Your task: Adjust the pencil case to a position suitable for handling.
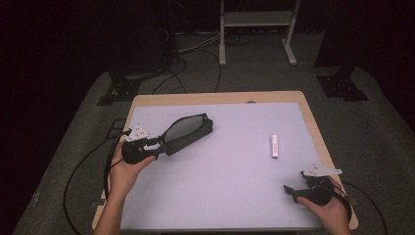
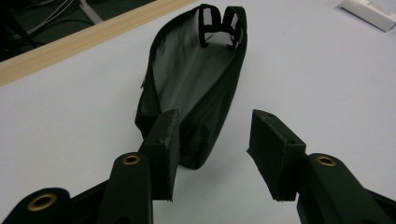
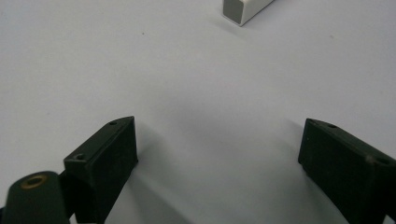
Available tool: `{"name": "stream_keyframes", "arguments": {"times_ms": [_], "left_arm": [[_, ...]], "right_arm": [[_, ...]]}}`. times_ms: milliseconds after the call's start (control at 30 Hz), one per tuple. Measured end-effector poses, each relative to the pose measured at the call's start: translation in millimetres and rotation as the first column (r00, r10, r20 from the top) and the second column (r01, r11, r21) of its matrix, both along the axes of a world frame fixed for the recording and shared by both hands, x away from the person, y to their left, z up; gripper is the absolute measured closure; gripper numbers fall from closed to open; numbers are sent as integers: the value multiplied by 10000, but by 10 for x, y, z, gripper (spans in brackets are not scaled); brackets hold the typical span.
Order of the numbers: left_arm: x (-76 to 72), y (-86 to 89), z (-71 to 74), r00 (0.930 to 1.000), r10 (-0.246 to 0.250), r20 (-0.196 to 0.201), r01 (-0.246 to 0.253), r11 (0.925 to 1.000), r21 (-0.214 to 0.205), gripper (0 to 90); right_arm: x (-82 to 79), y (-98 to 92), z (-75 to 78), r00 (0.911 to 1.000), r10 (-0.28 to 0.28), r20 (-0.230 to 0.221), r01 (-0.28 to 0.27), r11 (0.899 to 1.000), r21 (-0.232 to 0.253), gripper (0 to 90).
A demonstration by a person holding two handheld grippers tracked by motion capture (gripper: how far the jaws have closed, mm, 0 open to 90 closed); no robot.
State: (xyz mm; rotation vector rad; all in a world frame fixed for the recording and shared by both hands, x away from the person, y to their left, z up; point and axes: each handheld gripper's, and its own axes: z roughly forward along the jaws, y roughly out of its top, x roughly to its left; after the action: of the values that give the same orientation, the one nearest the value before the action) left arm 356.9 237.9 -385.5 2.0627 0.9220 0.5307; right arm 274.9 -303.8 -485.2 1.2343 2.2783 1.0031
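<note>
Lying on its side on the white table (image 1: 220, 196), directly ahead of the left claw (image 1: 164, 145): a black pouch (image 1: 188, 131), stretching away from the tips with its grey-lined mouth gaping upward. Carrying two small black strap loops (image 2: 219, 23) at the end farthest from that claw. Resting with its near end just beyond the tips, closer to the pad on the left in the left gripper view, and partly hidden behind it; whether that pad is touching the fabric, impossible to tell. Showing bare table between the pouch and the other pad.

Standing partway open, gripping nothing, with neither side squeezing the pouch. Being held by the left hand (image 1: 125, 171), low over the table and pointing toward the far right.

Lying well off to the right of the pouch, beyond the reach of the left claw: a small white bar (image 1: 274, 146), flat on the table.

Hovering near the table's right front corner, well apart from the pouch: the right claw (image 1: 288, 191), held by the right hand (image 1: 330, 210). Gaping wide over bare table, holding nothing, with the white bar lying ahead of its tips.
</note>
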Motion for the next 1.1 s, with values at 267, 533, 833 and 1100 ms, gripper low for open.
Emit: {"name": "stream_keyframes", "arguments": {"times_ms": [267,533,833,1100], "left_arm": [[130,-31,33,10000,26,24,-26,10000,21,536],[256,-52,61,9999,83,82,-83,10000,3,539],[392,-62,63,9998,51,207,-49,10000,-81,537],[520,-90,73,9995,-1,308,3,10000,-68,538]], "right_arm": [[0,0,-1,10000,1,4,-1,10000,5,105],[0,0,-1,10000,1,3,-1,10000,7,105],[1,-1,0,10000,-2,-7,2,10000,15,105],[1,-1,0,10000,-6,-9,7,10000,24,106]]}}
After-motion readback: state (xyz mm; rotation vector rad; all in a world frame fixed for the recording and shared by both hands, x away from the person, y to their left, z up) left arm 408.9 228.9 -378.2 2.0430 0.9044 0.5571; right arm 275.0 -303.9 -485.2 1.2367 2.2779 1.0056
